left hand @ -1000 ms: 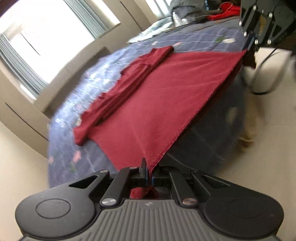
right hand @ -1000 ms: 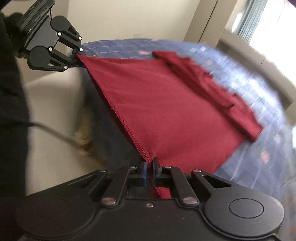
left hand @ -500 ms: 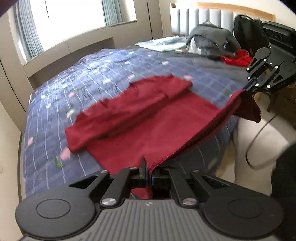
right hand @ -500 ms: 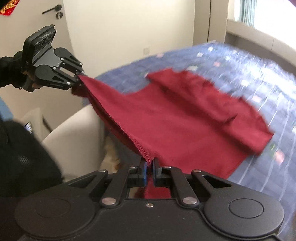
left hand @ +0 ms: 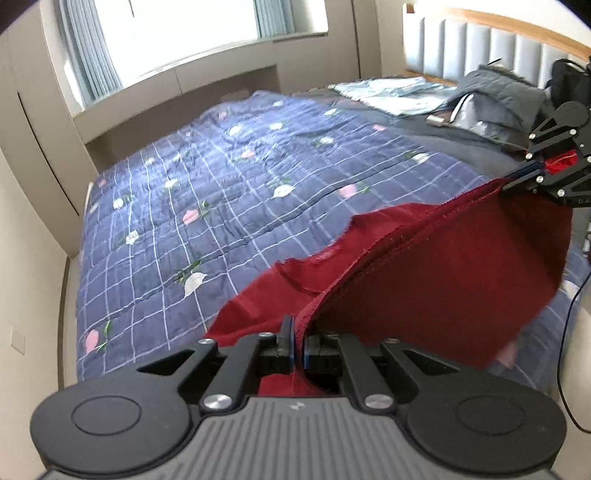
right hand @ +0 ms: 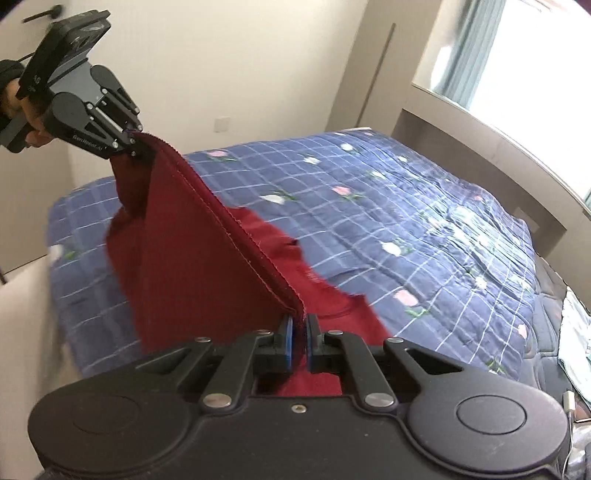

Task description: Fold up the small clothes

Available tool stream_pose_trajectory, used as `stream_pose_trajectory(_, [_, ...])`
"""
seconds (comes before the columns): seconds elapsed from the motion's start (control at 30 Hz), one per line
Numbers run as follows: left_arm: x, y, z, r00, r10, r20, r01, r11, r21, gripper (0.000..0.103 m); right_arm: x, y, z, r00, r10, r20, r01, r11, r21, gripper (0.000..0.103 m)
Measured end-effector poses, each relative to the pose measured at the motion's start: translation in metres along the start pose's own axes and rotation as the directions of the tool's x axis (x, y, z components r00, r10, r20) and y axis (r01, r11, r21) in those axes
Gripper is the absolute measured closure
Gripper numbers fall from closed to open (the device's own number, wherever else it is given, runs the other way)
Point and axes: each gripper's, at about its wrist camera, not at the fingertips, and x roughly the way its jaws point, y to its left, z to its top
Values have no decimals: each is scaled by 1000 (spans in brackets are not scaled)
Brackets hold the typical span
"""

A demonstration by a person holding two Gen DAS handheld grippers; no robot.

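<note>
A dark red garment hangs stretched between my two grippers above the bed. My left gripper is shut on one corner of its hem. My right gripper is shut on the other corner. In the left wrist view the right gripper shows at the far right, pinching the cloth. In the right wrist view the left gripper shows at the upper left, held by a hand. The lifted hem runs taut between them, the body hangs doubled below it, and the collar end lies on the quilt.
The bed carries a blue checked quilt with flowers. Near the headboard lie a grey jacket, pale blue cloth and a bright red cloth. A window lies beyond the bed; a pale wall stands behind.
Both grippers have risen and swung forward over the bed, carrying the hem with them. The garment, lying flat a second ago, now hangs lifted and doubled over itself.
</note>
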Motion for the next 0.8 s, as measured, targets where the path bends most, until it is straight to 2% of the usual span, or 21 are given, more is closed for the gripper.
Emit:
stream_pose_trajectory(0.23, [100, 39, 17, 995, -45, -89, 40, 998, -55, 99, 92, -55, 4, 999, -5, -49, 10, 996, 91, 97])
stream_pose_trajectory(0.43, [167, 72, 23, 986, -92, -138, 79, 992, -101, 98, 161, -89, -6, 995, -1, -96, 15, 989, 146, 97])
stream_pose_trajectory(0.53, [193, 84, 21, 978, -136, -158, 114, 984, -139, 84, 190, -100, -13, 993, 10, -121, 12, 985, 173, 97])
stream_pose_trajectory(0.57, [199, 88, 19, 975, -152, -165, 126, 980, -155, 77, 198, -102, -15, 991, 13, -130, 10, 984, 179, 97])
stream_pose_trajectory(0.63, [211, 99, 15, 961, -198, -192, 159, 966, -203, 44, 213, -104, -22, 989, 23, -144, 5, 981, 194, 97])
stream_pose_trajectory(0.67, [217, 105, 13, 946, -239, -218, 187, 955, -231, 12, 217, -105, -24, 988, 27, -149, 3, 980, 199, 97])
stream_pose_trajectory(0.7, [221, 111, 11, 935, -268, -233, 208, 945, -254, 3, 223, -106, -27, 988, 30, -154, 2, 979, 204, 97])
stream_pose_trajectory(0.8, [223, 129, 6, 937, -272, -220, 201, 933, -297, 2, 232, -109, -33, 987, 31, -157, 4, 976, 218, 97])
